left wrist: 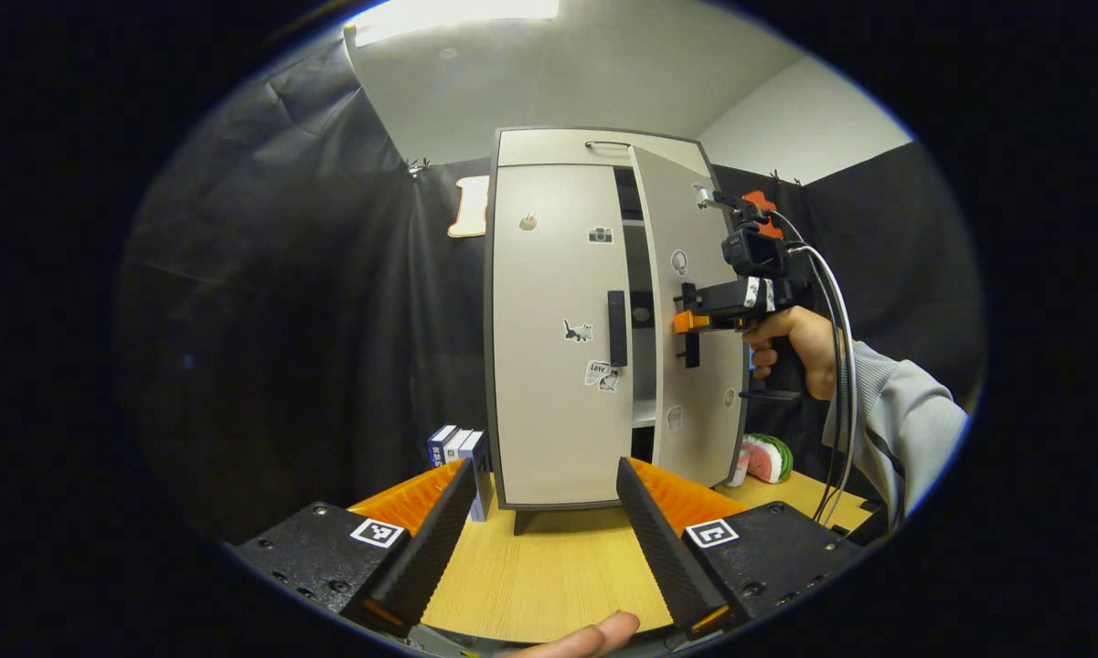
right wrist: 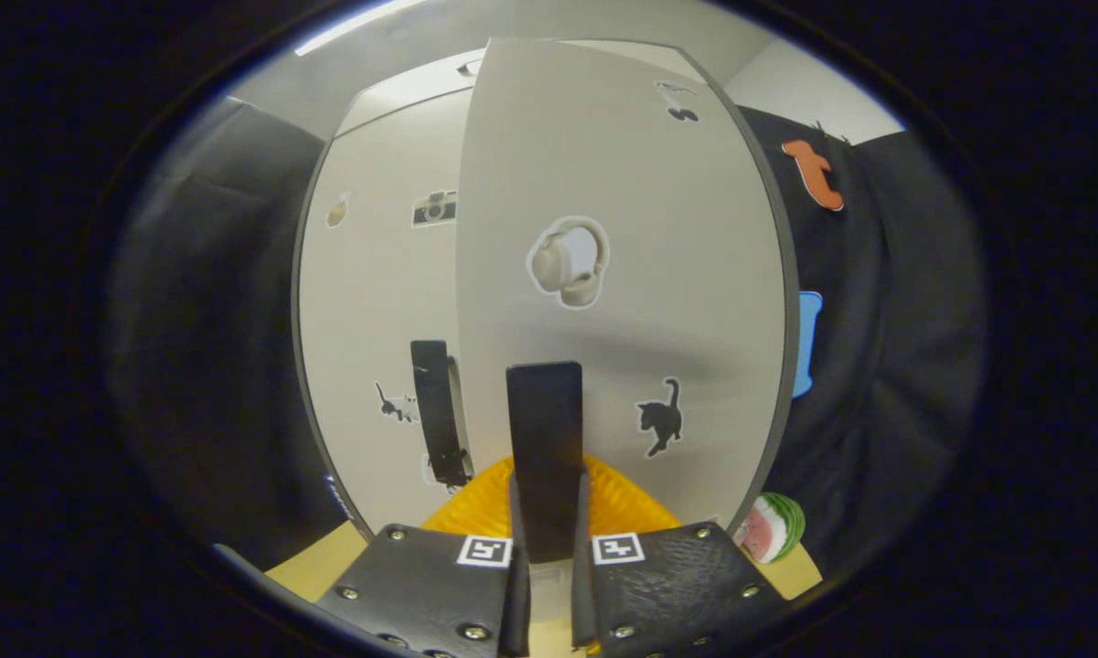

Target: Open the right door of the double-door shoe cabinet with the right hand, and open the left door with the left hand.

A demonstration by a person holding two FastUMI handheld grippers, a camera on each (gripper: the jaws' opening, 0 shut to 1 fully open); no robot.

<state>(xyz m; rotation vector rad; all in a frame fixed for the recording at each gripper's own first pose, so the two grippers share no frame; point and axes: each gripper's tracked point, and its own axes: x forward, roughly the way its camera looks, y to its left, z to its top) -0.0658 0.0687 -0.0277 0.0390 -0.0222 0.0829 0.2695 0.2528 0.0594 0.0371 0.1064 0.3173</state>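
In the left gripper view, the left tongs [left wrist: 544, 539] stand released, their two fingers spread wide over the wooden surface [left wrist: 549, 567], with bare wood between them and the shoe cabinet [left wrist: 594, 320] straight ahead, well apart from the fingertips. Ahead and left of the left finger, three small boxes [left wrist: 457, 448] stand in a row just beside the cabinet's left lower corner. The left door [left wrist: 558, 338] is flush and closed, its one black handle [left wrist: 617, 327] at its right edge, untouched. Right of that handle a dark gap runs down the cabinet front, showing shelves inside, because the right door [left wrist: 695, 320] is swung partly outward. The right tongs [left wrist: 690, 324], held by a hand [left wrist: 800, 347] in a grey sleeve [left wrist: 905, 420], meet that door at its handle. Low beyond the door's bottom edge, a watermelon-slice toy [left wrist: 768, 457] lies on the surface. In the right gripper view, the right tongs [right wrist: 549, 539] are clenched on the right door's handle [right wrist: 545, 457], one finger pressed against each side of the black bar. To their left is the left door [right wrist: 375, 338] with its handle [right wrist: 439, 411]; the right door [right wrist: 622, 274] rises directly ahead, its free edge just left of the gripped bar; the toy [right wrist: 772, 525] sits at lower right.
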